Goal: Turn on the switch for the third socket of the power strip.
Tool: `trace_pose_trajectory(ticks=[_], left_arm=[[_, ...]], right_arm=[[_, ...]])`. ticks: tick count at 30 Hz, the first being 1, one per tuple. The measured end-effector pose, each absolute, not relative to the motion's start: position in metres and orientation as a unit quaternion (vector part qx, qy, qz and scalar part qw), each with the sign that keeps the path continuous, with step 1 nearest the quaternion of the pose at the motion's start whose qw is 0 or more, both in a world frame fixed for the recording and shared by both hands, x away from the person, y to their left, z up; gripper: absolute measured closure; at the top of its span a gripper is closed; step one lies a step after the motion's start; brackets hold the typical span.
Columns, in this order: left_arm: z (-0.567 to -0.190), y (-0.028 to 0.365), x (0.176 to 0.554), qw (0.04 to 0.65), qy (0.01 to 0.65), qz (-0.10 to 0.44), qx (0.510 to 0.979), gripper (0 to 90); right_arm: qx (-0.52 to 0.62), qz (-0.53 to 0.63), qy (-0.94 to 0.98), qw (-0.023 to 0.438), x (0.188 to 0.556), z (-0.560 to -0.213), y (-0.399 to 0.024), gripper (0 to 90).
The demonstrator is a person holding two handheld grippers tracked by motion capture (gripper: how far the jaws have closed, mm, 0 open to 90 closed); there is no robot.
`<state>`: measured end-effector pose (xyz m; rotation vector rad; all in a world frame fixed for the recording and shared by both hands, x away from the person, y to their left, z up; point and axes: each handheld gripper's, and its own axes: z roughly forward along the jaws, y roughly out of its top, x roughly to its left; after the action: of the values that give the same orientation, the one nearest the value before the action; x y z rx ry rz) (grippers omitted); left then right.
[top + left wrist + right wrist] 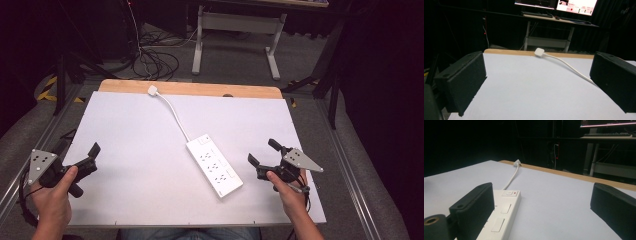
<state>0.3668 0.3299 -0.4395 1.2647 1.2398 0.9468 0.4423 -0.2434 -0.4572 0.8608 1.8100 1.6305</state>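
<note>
— Centre of the white tabletop [140,150]: long white plastic power strip [215,165] with a row of sockets, lying flat and slanted, rocker switch at its far end.

— And the lead?

— Running from that far end of the strip as a white cable [172,112], curving away toward the table's pale wooden back edge [200,89]. Ending there in a white square plug [152,90], resting right at the wood.

— Left of the strip?

— Left gripper [89,159], black, two-jawed, held in the person's left hand [52,197] well apart from the strip, near the table's left edge. Jaws spread wide, nothing between them but bare white surface. Seen from the left gripper view: plug [539,52] and cable [569,66] ahead, the cable passing behind the right-hand jaw.

— Right of the strip?

— Right gripper [263,152], gripped by the person's right hand [287,192], near the strip's right side but clear of it. Jaws likewise at full spread, holding nothing. In the right gripper view: strip [504,216] low at the left, partly behind the left-hand jaw, small red mark beside its switch. Whether that jaw touches the strip, impossible to say from that angle; apart in the high view.

— Beyond the table?

— Dark room, grey desk frame [235,30] and loose cables on the floor behind the strip's plug end.
</note>
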Motion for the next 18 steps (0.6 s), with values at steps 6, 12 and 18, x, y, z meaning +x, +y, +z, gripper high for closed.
trace_pose_trajectory(ticks=[6, 12, 18], left_arm=[[-0.4396, 0.3297, 0.3671, 0.538, 0.522, 0.397, 0.53, 1.1], [-0.4397, 0.33, 0.367, 0.537, 0.521, 0.397, 0.532, 1.2], [-0.4396, 0.33, 0.3668, 0.536, 0.521, 0.397, 0.532, 1.2]], right_arm=[[0.32, 0.607, 0.674, 0.275, 0.4423, -0.4573, -0.2432, 5.9], [0.319, 0.607, 0.674, 0.275, 0.4426, -0.4573, -0.2433, 5.9], [0.31, 0.61, 0.673, 0.28, 0.4419, -0.4564, -0.2415, 6.8]])
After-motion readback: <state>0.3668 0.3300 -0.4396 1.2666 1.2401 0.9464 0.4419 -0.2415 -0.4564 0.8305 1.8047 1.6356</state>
